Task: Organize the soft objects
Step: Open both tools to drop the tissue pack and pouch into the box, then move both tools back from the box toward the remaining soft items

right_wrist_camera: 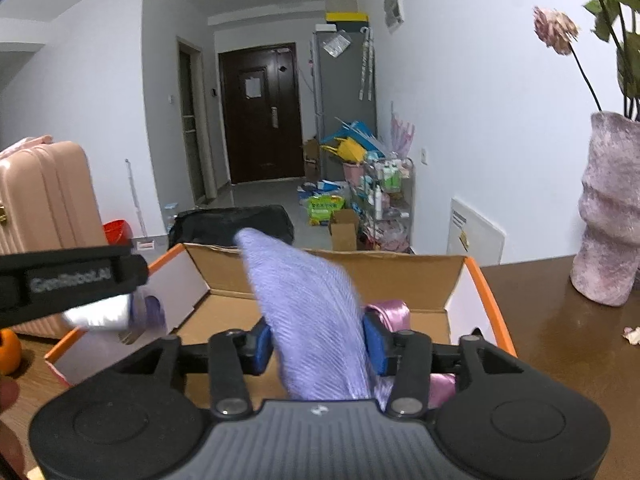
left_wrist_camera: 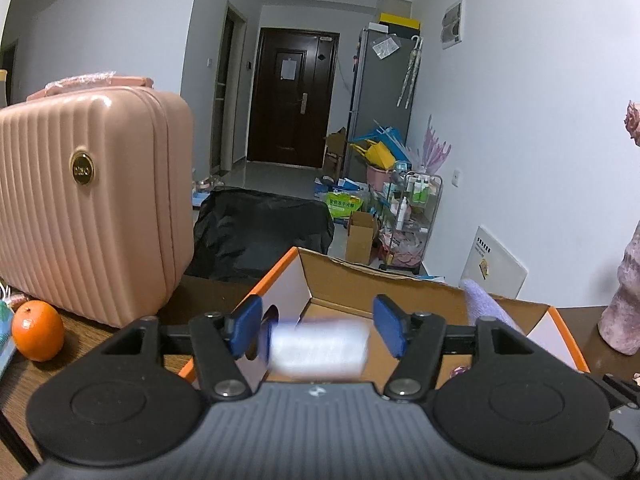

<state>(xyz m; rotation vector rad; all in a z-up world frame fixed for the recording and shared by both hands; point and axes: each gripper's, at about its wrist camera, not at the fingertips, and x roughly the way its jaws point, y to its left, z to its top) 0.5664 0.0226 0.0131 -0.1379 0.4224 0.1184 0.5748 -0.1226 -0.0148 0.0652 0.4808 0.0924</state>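
the right gripper [right_wrist_camera: 316, 346] is pinching a limp, light purple cloth [right_wrist_camera: 308, 304] over the cardboard box [right_wrist_camera: 400, 276]. the left gripper [left_wrist_camera: 318, 330] is spreading wide above the box around a blurred white pack [left_wrist_camera: 320, 346], grip unclear.

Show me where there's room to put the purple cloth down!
The cardboard box has bare floor on its left half, between the white inner wall and the pink satin piece. The brown table between the box and the fuzzy vase is also free. It is crowded by the pink suitcase and orange. The right gripper holds the purple cloth.
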